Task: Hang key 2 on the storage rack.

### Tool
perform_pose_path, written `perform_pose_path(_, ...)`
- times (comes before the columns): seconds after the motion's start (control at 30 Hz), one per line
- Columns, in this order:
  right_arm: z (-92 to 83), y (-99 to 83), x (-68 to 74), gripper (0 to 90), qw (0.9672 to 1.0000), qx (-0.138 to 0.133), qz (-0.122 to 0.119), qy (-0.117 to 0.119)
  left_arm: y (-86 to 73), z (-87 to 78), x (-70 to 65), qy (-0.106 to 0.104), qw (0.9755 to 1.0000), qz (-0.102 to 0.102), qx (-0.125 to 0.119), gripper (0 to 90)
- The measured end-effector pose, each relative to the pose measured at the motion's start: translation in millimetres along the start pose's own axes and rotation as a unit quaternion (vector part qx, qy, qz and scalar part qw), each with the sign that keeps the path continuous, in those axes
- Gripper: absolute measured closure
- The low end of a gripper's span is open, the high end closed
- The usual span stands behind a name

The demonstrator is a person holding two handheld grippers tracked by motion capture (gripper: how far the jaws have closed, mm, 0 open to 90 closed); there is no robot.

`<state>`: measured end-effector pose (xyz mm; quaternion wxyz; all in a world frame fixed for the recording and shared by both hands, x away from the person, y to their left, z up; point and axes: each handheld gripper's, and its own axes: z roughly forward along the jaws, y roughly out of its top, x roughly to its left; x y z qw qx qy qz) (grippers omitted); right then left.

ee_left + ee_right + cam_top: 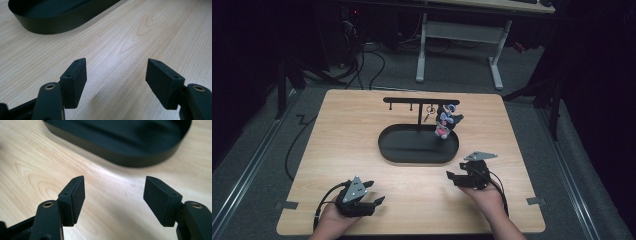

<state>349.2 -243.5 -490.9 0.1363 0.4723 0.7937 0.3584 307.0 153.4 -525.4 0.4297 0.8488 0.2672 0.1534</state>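
A black oval tray (392,150) sits mid-table with a T-shaped rack (419,100) rising from it. A small plush keychain figure (445,122), black, white and pink, hangs from a hook at the rack's right end, and a metal key ring (429,111) hangs beside it. My left gripper (374,194) rests low at the front left, open and empty, with the tray's rim (50,26) ahead in the left gripper view. My right gripper (455,176) lies at the front right, open and empty, close to the tray's rim (120,157) in the right gripper view.
The wooden table (352,130) has bare boards left and right of the tray. Cables trail from both grippers toward the front edge. Behind the table stands a white desk frame (459,37) on a dark floor with loose cables.
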Motion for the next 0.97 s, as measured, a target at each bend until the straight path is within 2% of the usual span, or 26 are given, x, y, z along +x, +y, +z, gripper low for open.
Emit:
perform_pose_path(0.1, -6.5, -24.6, -1.2, 31.3, 0.9997, -0.023, -0.001, -0.011, -0.4, 0.7, -1.0, -0.001, 1.0, -0.002, 0.0, 34.0)
perform_pose_path(0.23, -13.1, -46.1, -2.5, 26.9, 0.9989, -0.046, 0.004, -0.01, -2.3, 0.9, -1.7, -0.004, 1.0, -0.007, 0.002, 34.0)
perform_pose_path(0.27, -13.1, -46.1, -2.5, 26.9, 0.9989, -0.046, 0.004, -0.01, -2.3, 0.9, -1.7, -0.004, 1.0, -0.007, 0.002, 34.0)
perform_pose_path(0.3, -15.5, -57.6, -2.4, 23.6, 0.9983, -0.055, 0.003, -0.018, -3.4, 1.1, -1.5, -0.004, 0.9999, -0.01, 0.004, 34.0)
perform_pose_path(0.37, -17.4, -63.5, -2.2, 19.6, 0.9981, -0.058, -0.001, -0.02, -3.4, 0.8, -1.2, -0.002, 0.9999, -0.011, 0.003, 34.0)
perform_pose_path(0.47, -21.1, -67.0, -1.3, 17.0, 0.9975, -0.062, -0.01, -0.031, -2.1, 0.5, -0.8, 0.0, 0.9999, -0.014, -0.001, 34.0)
perform_pose_path(0.5, -25.3, -70.2, 0.4, 16.3, 0.9963, -0.068, -0.022, -0.047, -0.5, 0.2, -0.4, 0.003, 0.9998, -0.017, -0.005, 34.0)
perform_pose_path(0.7, -28.1, -76.9, 1.1, 15.5, 0.9965, -0.072, -0.024, -0.035, 2.6, 3.1, -2.2, 0.01, 0.9997, -0.024, -0.005, 34.0)
perform_pose_path(0.83, -29.4, -76.9, 0.5, 15.0, 0.9964, -0.075, -0.02, -0.035, 4.5, 4.9, -4.7, 0.005, 0.9995, -0.028, -0.01, 33.9)
perform_pose_path(0.97, -29.6, -77.5, 0.8, 15.0, 0.996, -0.075, -0.019, -0.044, 5.7, 5.4, -6.3, -0.003, 0.9998, -0.02, -0.009, 33.6)
